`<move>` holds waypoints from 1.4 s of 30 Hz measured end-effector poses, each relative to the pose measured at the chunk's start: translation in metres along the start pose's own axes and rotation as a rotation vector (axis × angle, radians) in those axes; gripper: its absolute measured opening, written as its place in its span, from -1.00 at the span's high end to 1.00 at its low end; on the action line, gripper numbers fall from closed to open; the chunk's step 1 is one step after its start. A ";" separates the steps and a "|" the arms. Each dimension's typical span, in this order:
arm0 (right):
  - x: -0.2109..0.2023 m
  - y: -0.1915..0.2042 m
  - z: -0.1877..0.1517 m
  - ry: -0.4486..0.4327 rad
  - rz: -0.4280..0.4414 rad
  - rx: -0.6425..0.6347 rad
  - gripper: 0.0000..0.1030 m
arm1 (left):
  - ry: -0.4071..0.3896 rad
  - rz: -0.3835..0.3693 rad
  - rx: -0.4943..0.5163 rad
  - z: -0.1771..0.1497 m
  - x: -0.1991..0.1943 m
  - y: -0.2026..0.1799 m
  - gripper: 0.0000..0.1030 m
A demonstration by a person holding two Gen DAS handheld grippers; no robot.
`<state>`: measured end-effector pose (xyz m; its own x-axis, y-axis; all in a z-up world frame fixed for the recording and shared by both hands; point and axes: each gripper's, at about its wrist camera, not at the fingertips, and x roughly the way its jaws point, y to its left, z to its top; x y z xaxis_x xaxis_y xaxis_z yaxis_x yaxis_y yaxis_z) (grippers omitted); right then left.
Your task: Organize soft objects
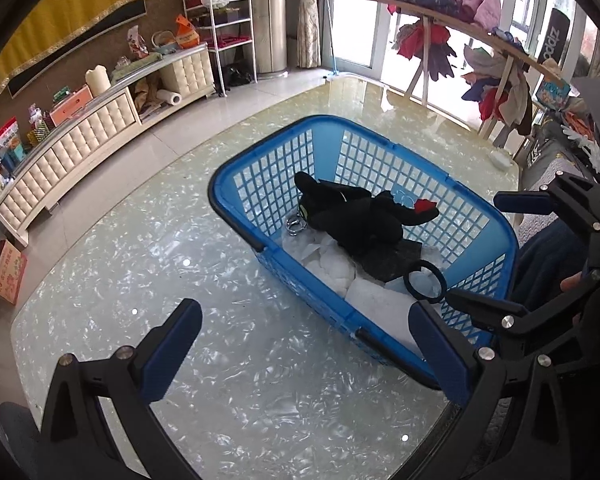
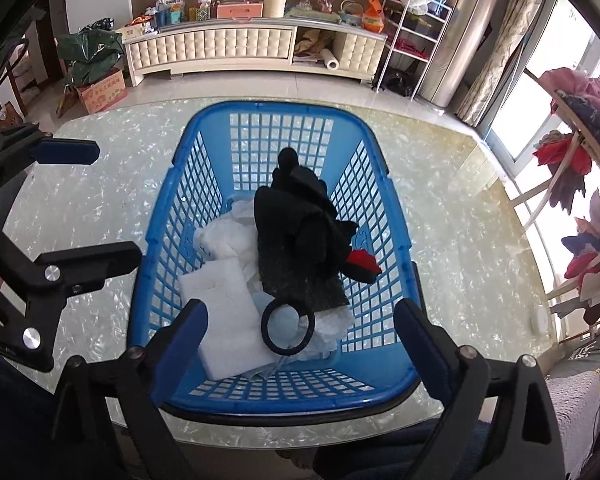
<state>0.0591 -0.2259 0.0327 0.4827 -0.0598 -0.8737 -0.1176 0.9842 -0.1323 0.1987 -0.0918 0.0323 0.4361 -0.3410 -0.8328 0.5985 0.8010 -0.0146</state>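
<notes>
Left gripper (image 1: 304, 350): I see black angular arms ending in blue rectangular pads, lower frame.
Right gripper (image 2: 300, 344): I see the same build, black frame with dark blue pads.
Fasteners: round silver screw heads at the finger joints; smaller dark ones near the pads.
Clothing: I note dark navy fabric along the bottom edge of the right wrist view.
</notes>
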 end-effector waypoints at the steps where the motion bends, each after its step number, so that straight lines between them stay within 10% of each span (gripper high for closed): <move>1: -0.002 0.001 0.001 -0.008 0.001 0.003 -0.82 | -0.006 0.002 -0.002 -0.002 -0.003 0.001 -0.99; 25: -0.065 0.025 0.006 -0.342 0.016 0.116 -0.99 | -0.326 0.046 -0.123 -0.039 -0.100 0.022 -0.99; 42: -0.076 0.043 -0.002 -0.412 0.030 0.115 -0.99 | -0.341 0.063 -0.152 -0.057 -0.115 0.032 -0.99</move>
<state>0.0151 -0.1795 0.0926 0.7894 0.0176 -0.6136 -0.0506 0.9981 -0.0364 0.1290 0.0010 0.0959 0.6827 -0.4127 -0.6030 0.4679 0.8807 -0.0729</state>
